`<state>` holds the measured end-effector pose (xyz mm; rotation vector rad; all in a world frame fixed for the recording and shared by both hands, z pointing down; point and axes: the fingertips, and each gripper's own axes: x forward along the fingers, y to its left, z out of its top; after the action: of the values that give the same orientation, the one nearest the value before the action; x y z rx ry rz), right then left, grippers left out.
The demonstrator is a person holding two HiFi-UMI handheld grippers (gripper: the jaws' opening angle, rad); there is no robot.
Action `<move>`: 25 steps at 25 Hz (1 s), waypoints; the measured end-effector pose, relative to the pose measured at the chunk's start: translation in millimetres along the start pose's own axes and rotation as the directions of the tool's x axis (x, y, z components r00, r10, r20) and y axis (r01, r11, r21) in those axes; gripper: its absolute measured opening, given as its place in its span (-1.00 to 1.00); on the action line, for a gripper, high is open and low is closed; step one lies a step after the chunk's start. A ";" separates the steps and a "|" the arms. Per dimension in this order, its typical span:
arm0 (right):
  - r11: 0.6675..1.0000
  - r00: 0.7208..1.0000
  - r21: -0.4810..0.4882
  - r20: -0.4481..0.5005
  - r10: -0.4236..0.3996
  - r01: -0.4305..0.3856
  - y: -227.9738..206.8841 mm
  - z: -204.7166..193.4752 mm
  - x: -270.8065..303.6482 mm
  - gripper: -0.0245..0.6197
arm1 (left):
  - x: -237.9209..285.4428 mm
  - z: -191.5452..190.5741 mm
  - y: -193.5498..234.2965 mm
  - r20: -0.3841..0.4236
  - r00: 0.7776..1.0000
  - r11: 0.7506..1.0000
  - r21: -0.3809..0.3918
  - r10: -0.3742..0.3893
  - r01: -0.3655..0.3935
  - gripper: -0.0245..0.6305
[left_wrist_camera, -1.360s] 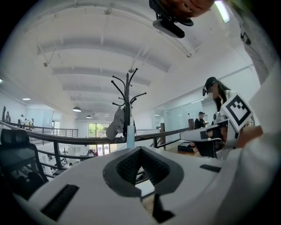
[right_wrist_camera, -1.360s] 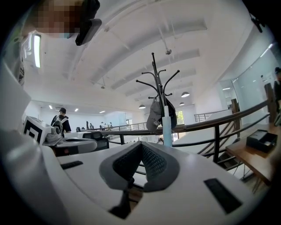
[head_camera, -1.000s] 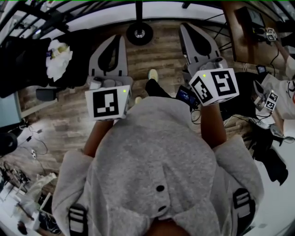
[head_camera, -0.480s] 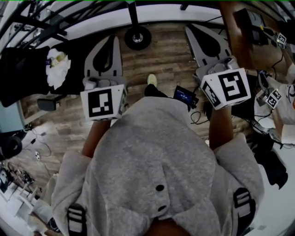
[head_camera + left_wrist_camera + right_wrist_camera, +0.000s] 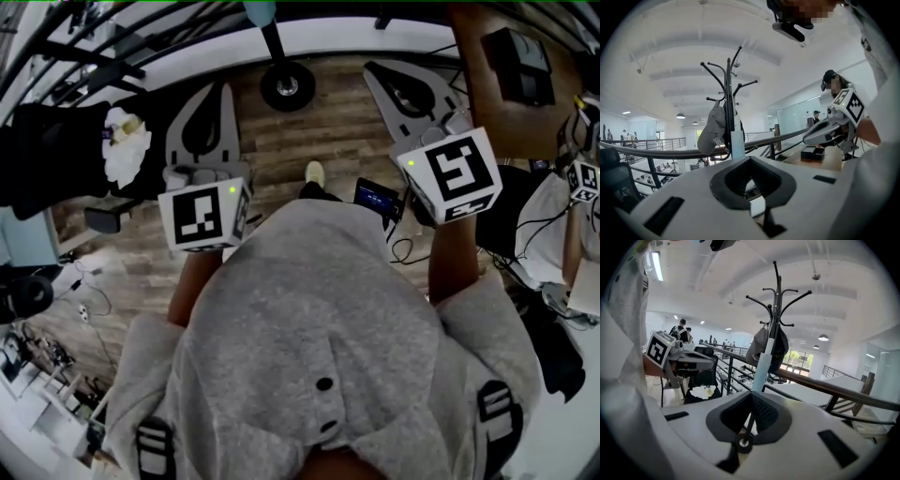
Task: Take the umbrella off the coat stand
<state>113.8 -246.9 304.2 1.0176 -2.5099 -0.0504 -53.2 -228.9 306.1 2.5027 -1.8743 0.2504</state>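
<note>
The black coat stand (image 5: 728, 89) rises ahead of both grippers; its round base (image 5: 287, 86) sits on the wood floor between them. A slim light-blue umbrella (image 5: 737, 144) hangs along the pole, also seen in the right gripper view as the umbrella (image 5: 761, 367). A grey cap (image 5: 714, 130) and a dark garment (image 5: 781, 346) hang beside it. My left gripper (image 5: 217, 92) is shut and holds nothing, short of the stand and to its left. My right gripper (image 5: 377, 69) is also shut and holds nothing, to the right of the base.
A metal railing (image 5: 670, 153) runs behind the stand. At the left, a black chair with a white cloth (image 5: 125, 148). A brown desk (image 5: 511, 103) with a black box stands at the right, with another person (image 5: 830, 80) beside it. Cables lie on the floor (image 5: 75, 305).
Both grippers have shifted sideways. The right one has rolled, so its marker cube now tilts. The stand's base sits slightly lower in the head view, closer to me.
</note>
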 end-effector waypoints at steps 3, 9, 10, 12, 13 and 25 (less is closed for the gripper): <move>0.999 0.996 0.036 0.091 -0.004 0.001 -12.1 5.8 7.0 -0.89 | 10.8 1.2 -0.3 -0.006 1.000 1.000 0.008 0.019 -0.018 -0.88; 0.975 0.961 0.224 0.268 -0.068 0.006 -33.8 13.1 15.7 -0.89 | 23.5 7.4 5.9 -0.002 0.998 0.998 0.019 0.062 -0.062 -0.88; 0.968 0.959 0.251 0.271 -0.078 0.008 -36.0 12.8 19.3 -0.89 | 24.4 7.9 9.2 -0.006 0.998 0.998 0.018 0.068 -0.067 -0.88; 0.958 0.958 0.287 0.273 -0.086 0.004 -38.0 15.6 28.4 -0.89 | 27.0 9.5 17.4 -0.007 0.997 0.997 0.013 0.073 -0.073 -0.88; 0.956 0.958 0.294 0.275 -0.086 0.002 -37.5 18.8 33.2 -0.89 | 28.6 10.9 22.1 -0.001 0.997 0.997 0.009 0.073 -0.073 -0.88; 0.960 0.954 0.276 0.299 -0.036 -0.051 -20.5 52.4 85.5 -0.88 | 58.5 10.5 62.9 0.037 0.998 0.999 -0.025 0.042 -0.041 -0.88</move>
<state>51.6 -325.8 284.7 1.1883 -2.8593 0.1717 -96.0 -303.7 297.6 2.4726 -1.9322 0.1811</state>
